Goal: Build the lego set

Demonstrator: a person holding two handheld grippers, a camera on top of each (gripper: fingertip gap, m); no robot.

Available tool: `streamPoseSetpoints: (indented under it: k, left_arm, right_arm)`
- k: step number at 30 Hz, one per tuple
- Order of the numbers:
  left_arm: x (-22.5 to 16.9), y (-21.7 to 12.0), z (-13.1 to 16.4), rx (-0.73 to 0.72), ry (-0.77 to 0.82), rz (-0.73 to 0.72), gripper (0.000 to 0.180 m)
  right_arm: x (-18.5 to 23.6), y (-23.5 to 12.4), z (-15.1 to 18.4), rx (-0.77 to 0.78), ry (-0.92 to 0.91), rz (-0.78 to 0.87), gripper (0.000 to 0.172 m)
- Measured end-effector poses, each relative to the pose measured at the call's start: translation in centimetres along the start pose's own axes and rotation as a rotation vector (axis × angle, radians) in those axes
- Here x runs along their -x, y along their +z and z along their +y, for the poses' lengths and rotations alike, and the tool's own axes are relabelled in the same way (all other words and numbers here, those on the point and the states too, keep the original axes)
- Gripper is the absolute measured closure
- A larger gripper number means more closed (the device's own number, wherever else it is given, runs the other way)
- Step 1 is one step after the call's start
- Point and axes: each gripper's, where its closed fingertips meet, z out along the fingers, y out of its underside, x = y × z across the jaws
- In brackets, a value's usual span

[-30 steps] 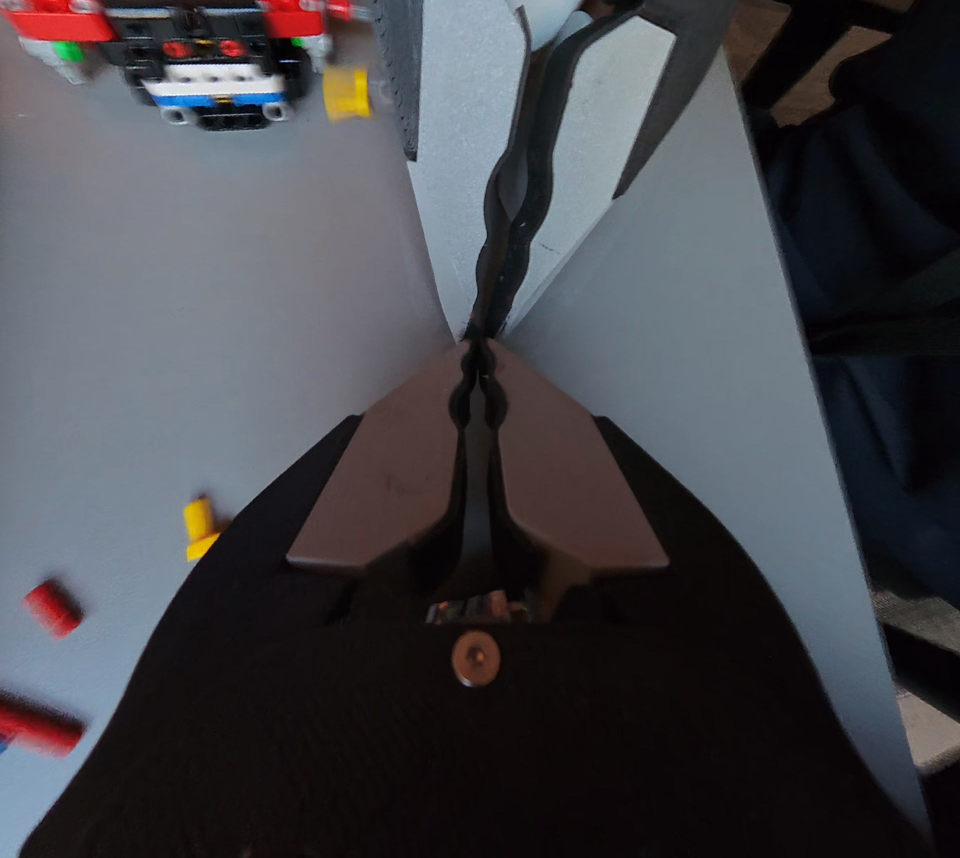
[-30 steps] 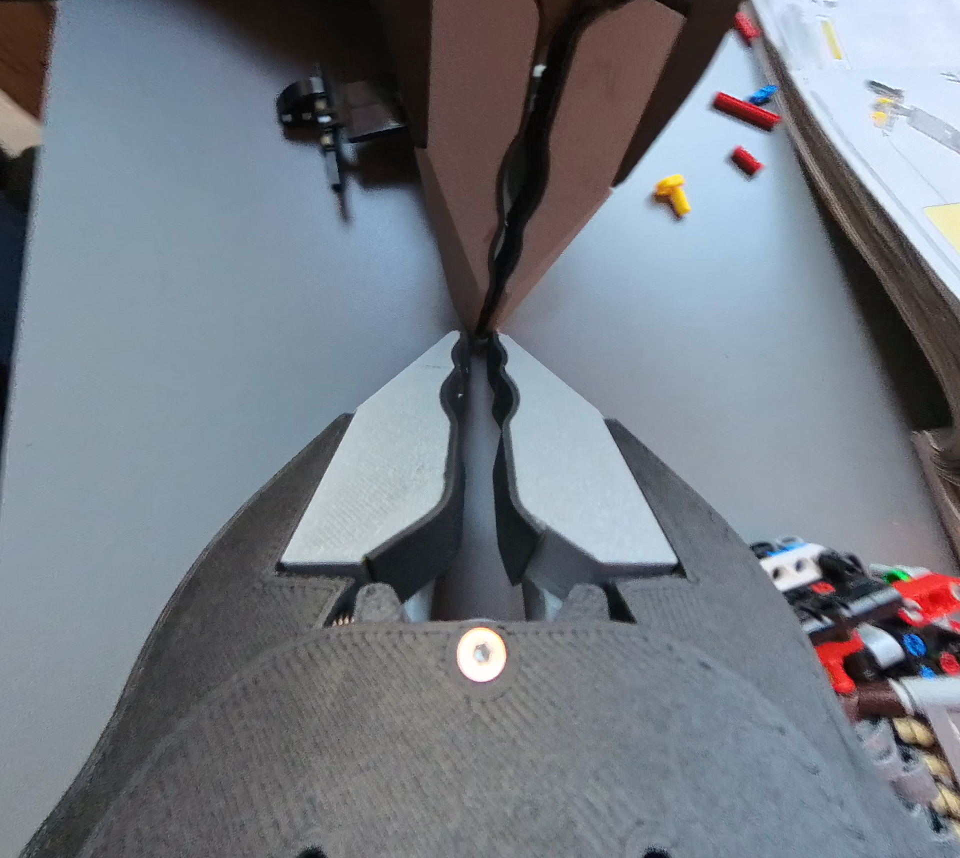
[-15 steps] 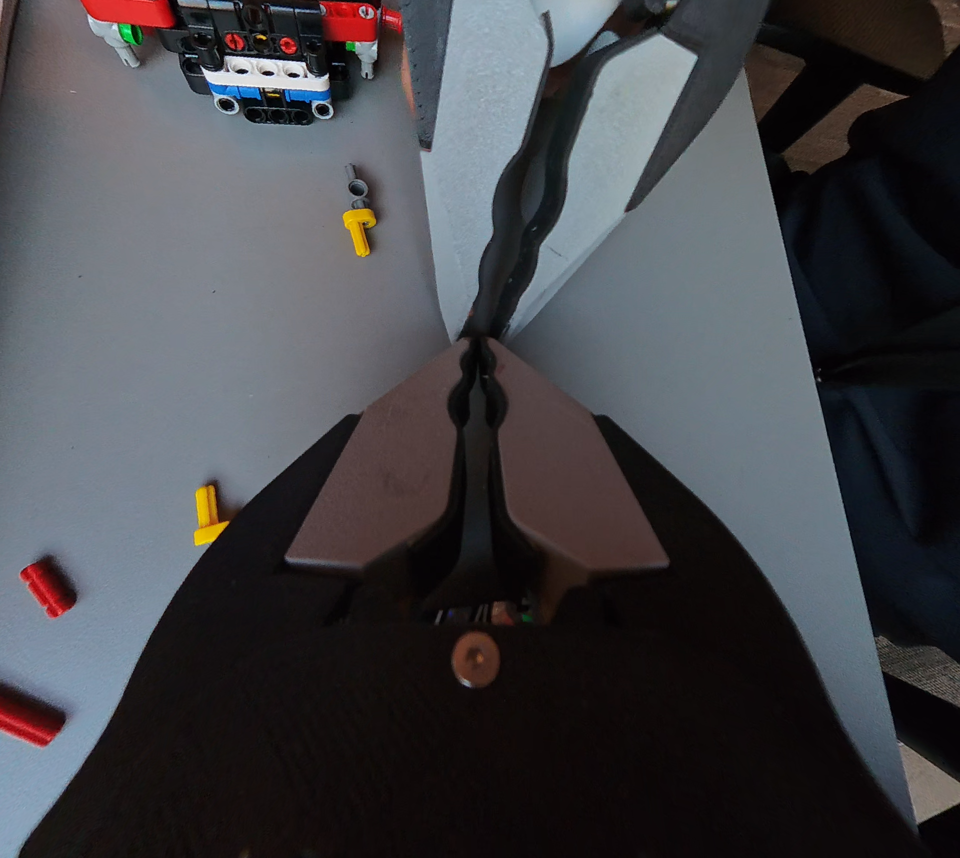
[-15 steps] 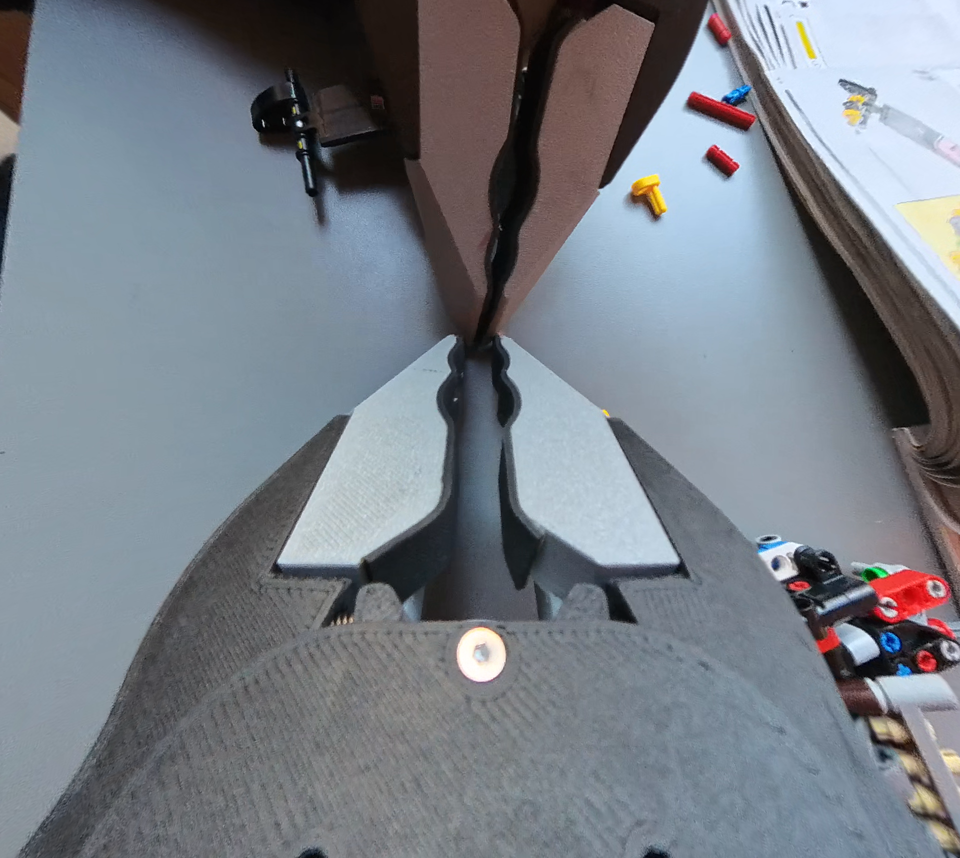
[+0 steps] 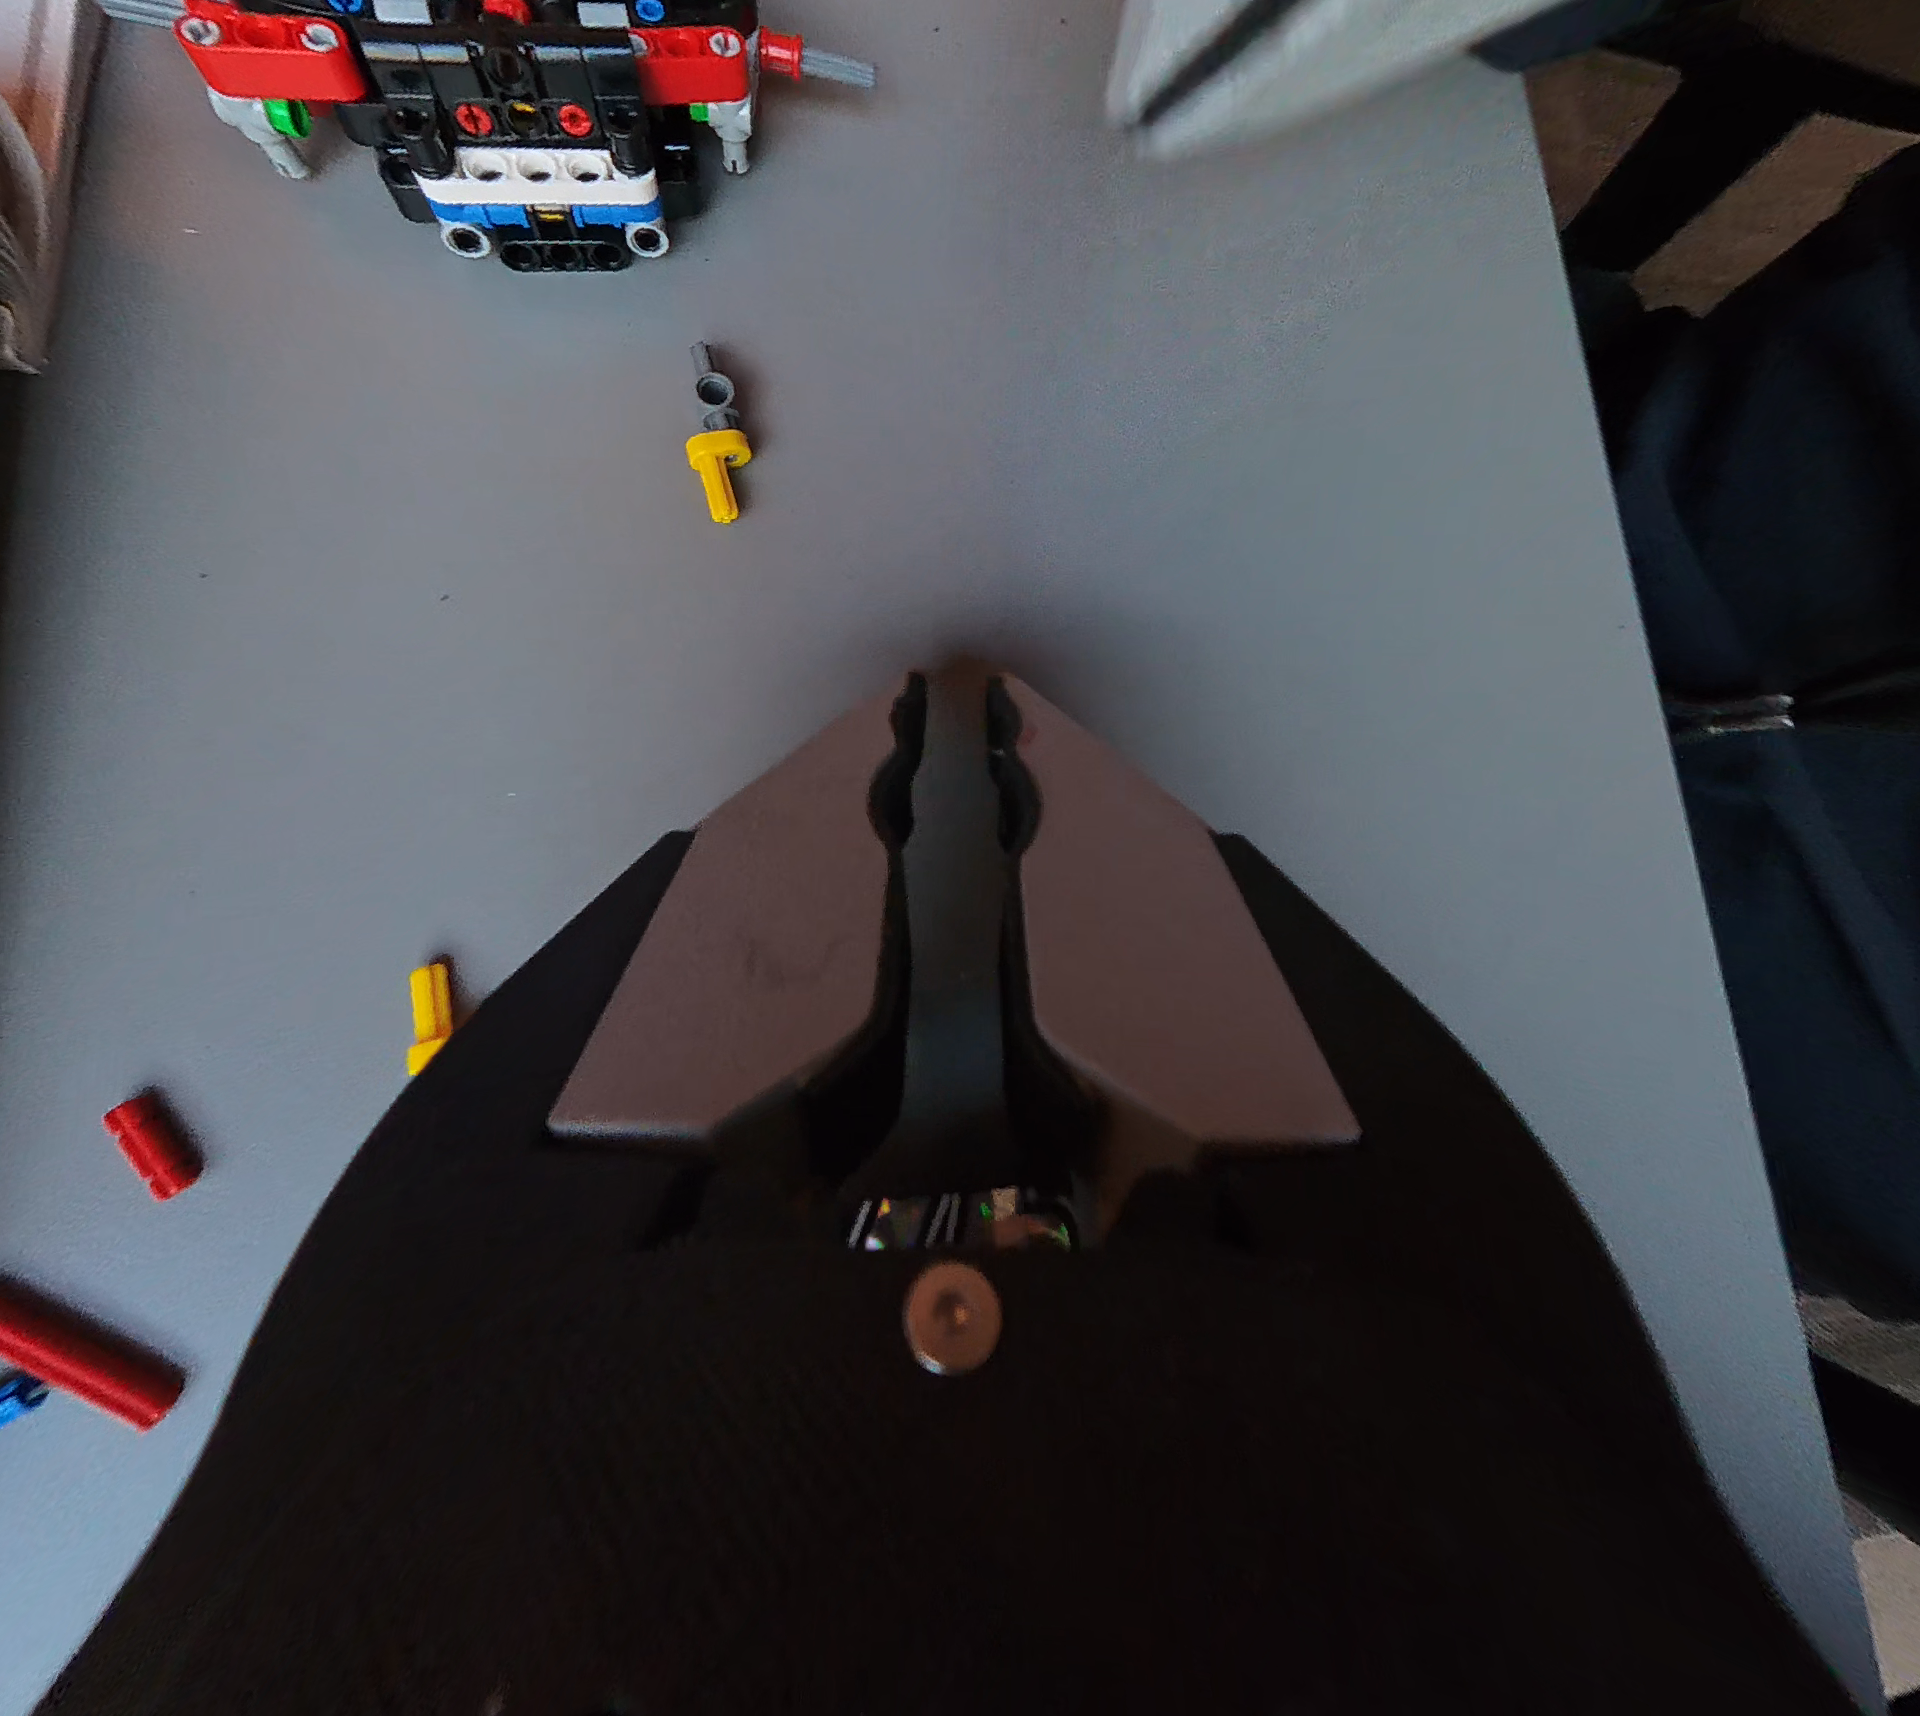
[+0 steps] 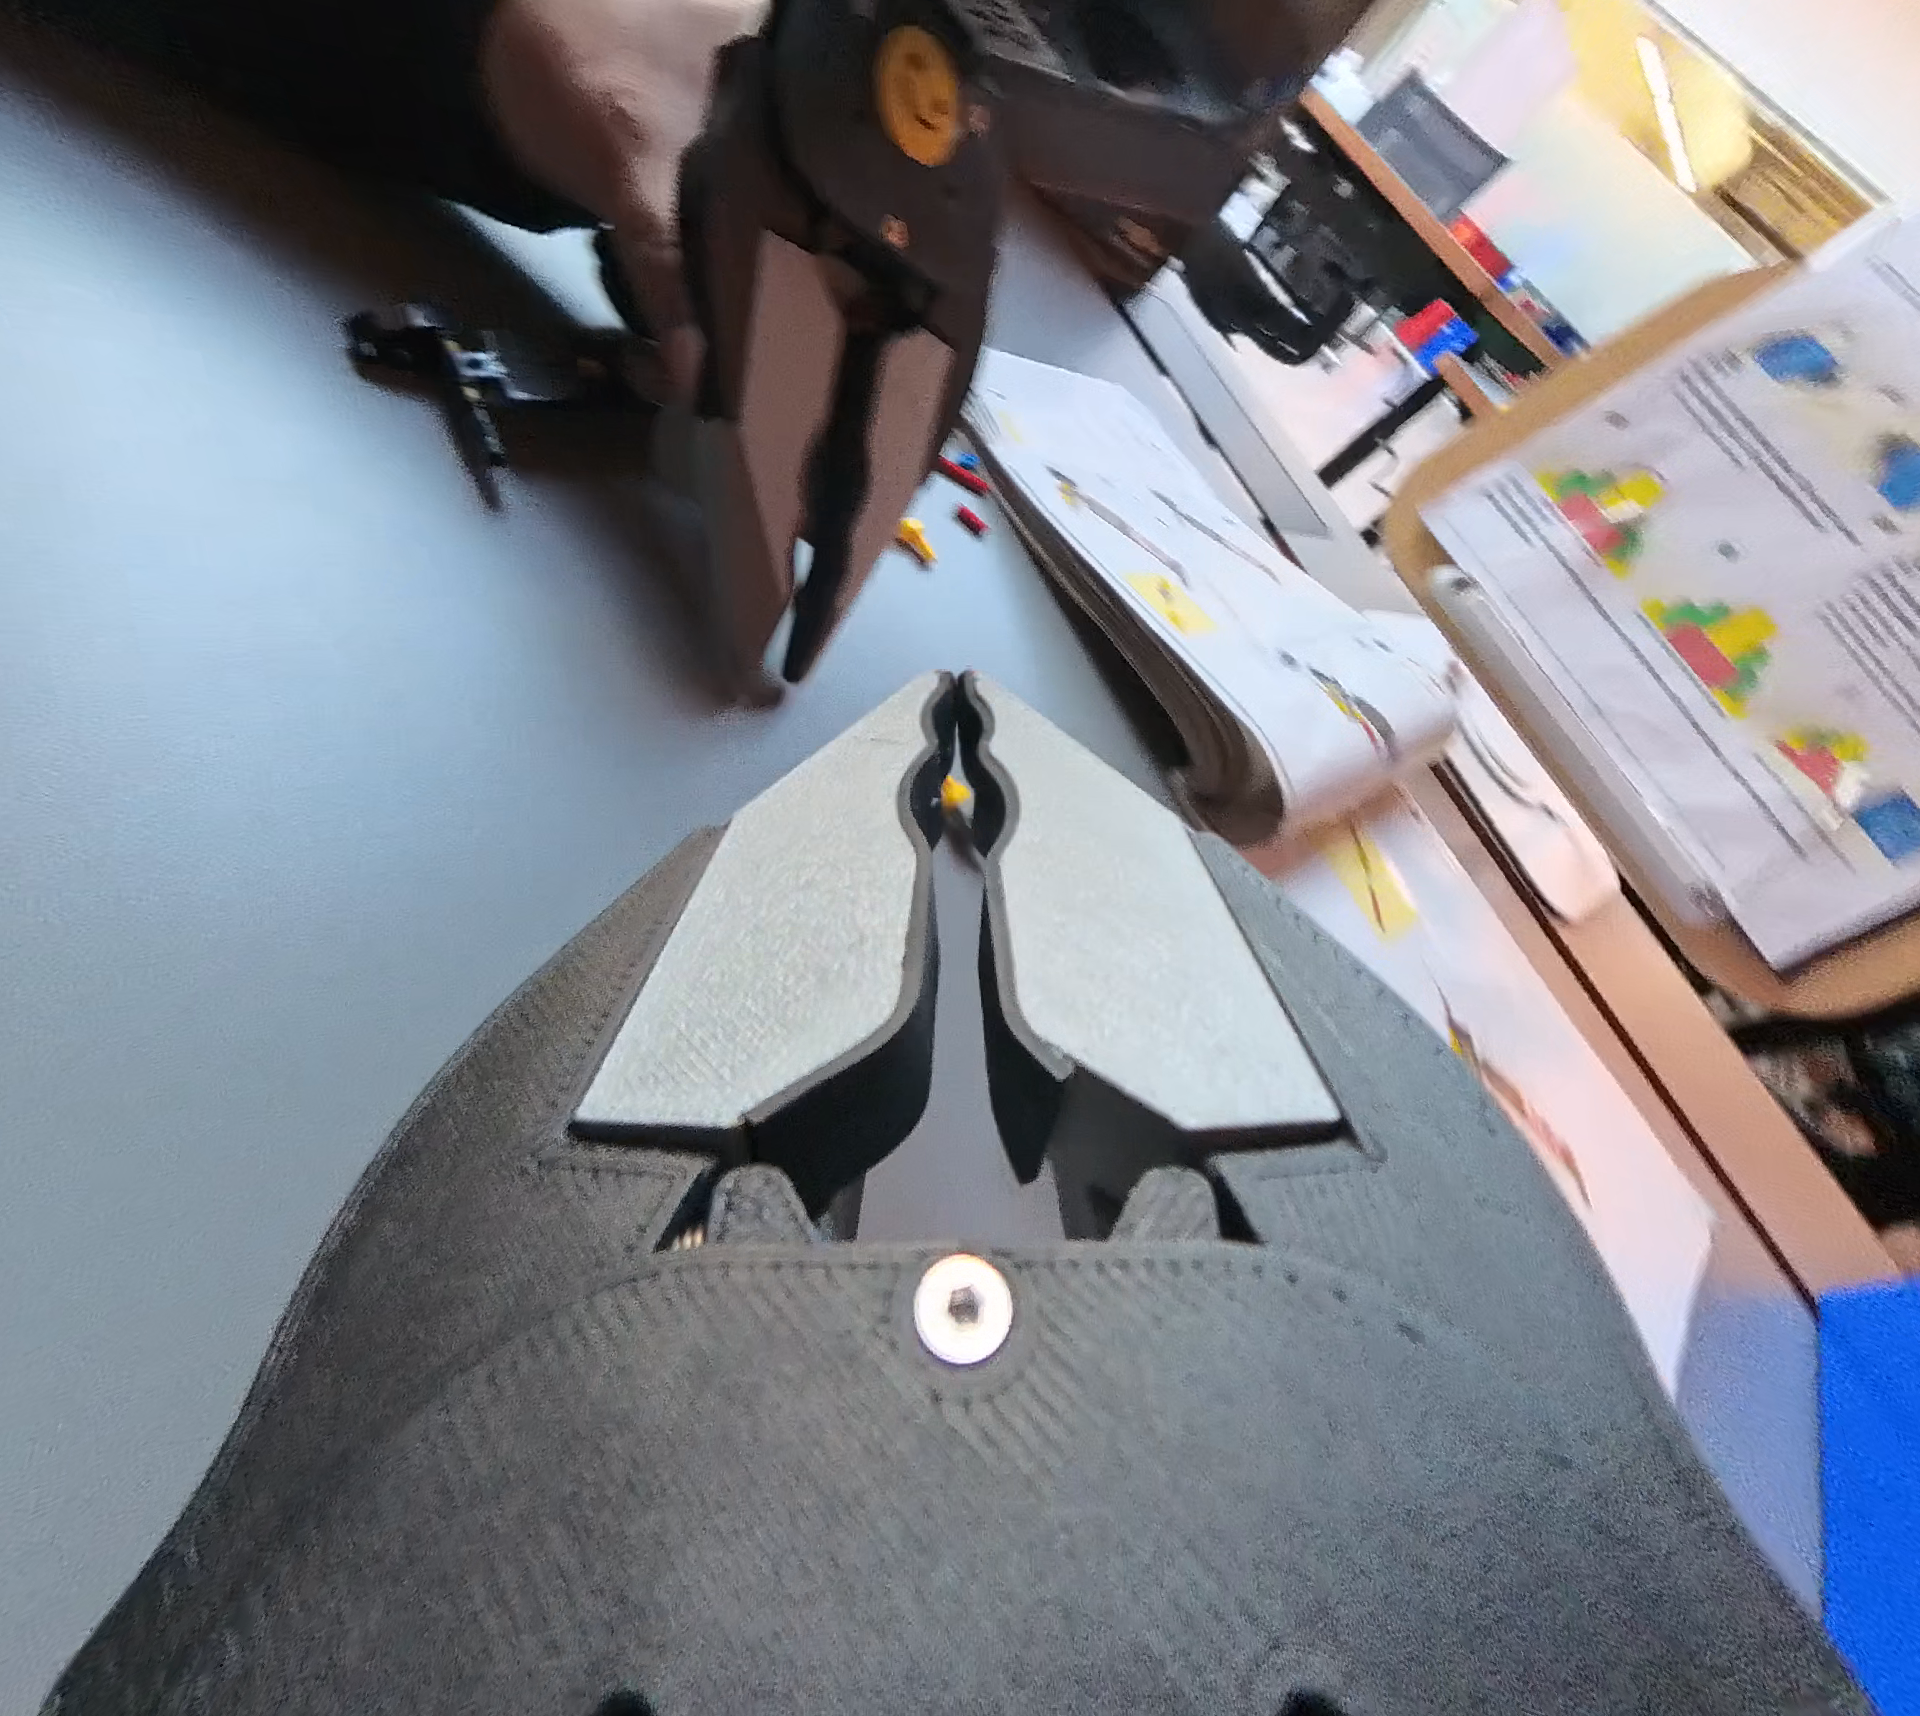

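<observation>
My left gripper point(image 5: 961, 679) has brown fingers point(image 5: 790, 918) and hovers low over the grey table point(image 5: 1143, 471). Its jaws stand a little apart with nothing between them. It also shows in the right wrist view point(image 6: 774, 684), held by a person's hand, tips near the table. My right gripper point(image 6: 958, 679) has grey fingers point(image 6: 810, 928) and is shut, tips touching, lifted and tilted. A small yellow speck point(image 6: 951, 791) shows in the hollow behind its tips. In the left wrist view the right gripper point(image 5: 1132, 118) is blurred at the upper right. A yellow pin joined to a grey connector point(image 5: 717, 461) lies ahead of the left gripper.
A red, black and white brick model point(image 5: 520, 97) stands at the far left. Another yellow pin point(image 5: 428, 1012) and red pieces point(image 5: 154, 1144) lie at the left. A thick instruction booklet point(image 6: 1195, 586), a black part point(image 6: 457, 362) and a printed sheet point(image 6: 1714, 575) are around. The table edge point(image 5: 1558, 316) runs at the right.
The two grippers stood tip to tip. Now the right gripper has shut and pulled away upward and to the right, and the left gripper's jaws have opened a little.
</observation>
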Motion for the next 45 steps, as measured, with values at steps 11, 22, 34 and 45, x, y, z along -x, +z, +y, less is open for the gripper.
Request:
streamPoseSetpoints:
  k: [11,22,34,45]
  left_arm:
    - [3.1,0.0,-2.3,0.042,-0.055,-0.157,0.161]
    - [5.2,2.4,-3.2,0.147,-0.025,-0.222,0.178]
    - [-2.8,2.5,-3.2,0.218,-0.350,0.158,0.179]
    - [-3.9,0.2,-5.7,-0.048,-0.176,0.077,0.162]
  right_arm:
    - [-2.9,-3.0,5.8,0.111,0.381,0.018,0.164]
    - [-0.8,-2.5,4.9,0.096,0.315,-0.088,0.152]
    - [4.4,0.4,5.3,0.312,-0.166,-0.063,0.150]
    - [3.9,-0.5,2.9,0.138,0.163,-0.197,0.166]
